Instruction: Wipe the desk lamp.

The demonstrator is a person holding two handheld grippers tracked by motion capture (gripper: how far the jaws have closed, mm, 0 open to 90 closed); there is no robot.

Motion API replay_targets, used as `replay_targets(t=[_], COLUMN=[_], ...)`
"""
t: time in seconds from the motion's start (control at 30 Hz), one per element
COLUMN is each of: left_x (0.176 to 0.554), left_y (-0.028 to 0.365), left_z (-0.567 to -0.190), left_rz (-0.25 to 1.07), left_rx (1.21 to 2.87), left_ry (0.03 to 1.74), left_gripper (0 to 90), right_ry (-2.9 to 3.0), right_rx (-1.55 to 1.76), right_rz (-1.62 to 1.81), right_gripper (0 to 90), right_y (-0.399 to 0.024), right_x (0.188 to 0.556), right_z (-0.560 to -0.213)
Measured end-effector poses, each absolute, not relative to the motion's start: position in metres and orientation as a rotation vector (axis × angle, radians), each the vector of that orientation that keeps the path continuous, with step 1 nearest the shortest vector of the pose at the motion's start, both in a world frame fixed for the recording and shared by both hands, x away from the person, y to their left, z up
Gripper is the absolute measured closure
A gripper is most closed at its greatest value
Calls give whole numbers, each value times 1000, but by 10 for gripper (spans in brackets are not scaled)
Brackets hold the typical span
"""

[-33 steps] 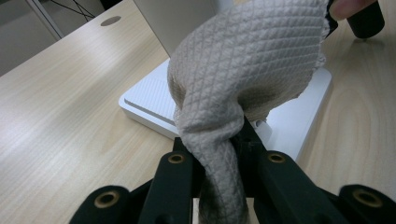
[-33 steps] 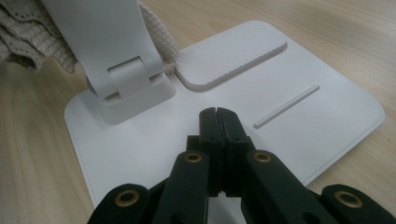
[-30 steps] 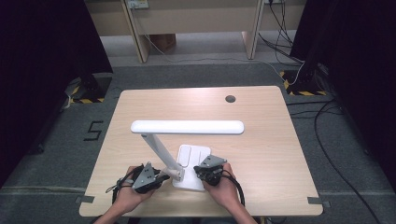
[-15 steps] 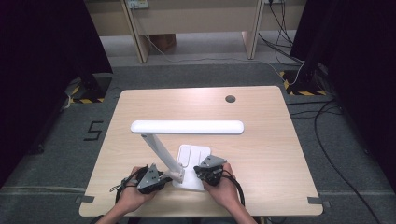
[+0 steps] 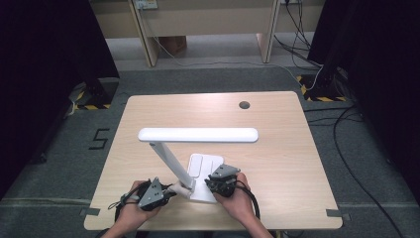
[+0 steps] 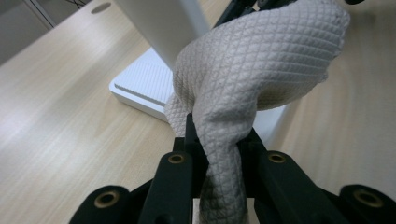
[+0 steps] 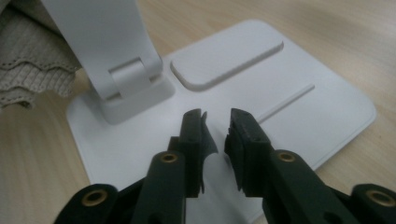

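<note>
Faintly, a "5" (image 5: 99, 139) marks the floor left of the table (image 5: 277, 124).

Light wood tabletop (image 5: 277, 148), rectangular, on grey carpet. Dark round cable hole (image 5: 244, 104) near the far edge, right of centre. White desk lamp: its flat base (image 5: 204, 171) sits on the tabletop near the near edge, about mid-width. Both hands rest on the tabletop by the near edge, either side of the base.
</note>
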State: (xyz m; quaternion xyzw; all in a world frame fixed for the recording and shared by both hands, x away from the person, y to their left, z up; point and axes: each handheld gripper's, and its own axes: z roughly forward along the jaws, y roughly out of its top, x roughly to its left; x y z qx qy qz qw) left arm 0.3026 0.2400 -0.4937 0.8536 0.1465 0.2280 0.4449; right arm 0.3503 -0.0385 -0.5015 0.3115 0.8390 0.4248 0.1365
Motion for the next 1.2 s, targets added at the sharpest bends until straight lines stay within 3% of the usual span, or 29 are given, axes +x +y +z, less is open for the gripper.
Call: replay_targets(t=[0.23,0.43,0.73,1.2], left_x=[282,263,274,280], left_y=[245,227,191,168], left_z=[-474,-447,-442,-437], left_rz=[586,561,515,508], left_rx=[2083,2050,2092,2070], left_ry=[346,213,128,61], left_gripper=[798,797,797,793], right_ry=[2380,2368,2386,2534], right_rx=[858,805,653,675], right_rz=[1376,1564,1766,1817], right_gripper=[592,483,379,367], right_y=[-43,-55,-72,-74], right_x=[336,314,296,301], right_z=[-475,-448,-403,-423])
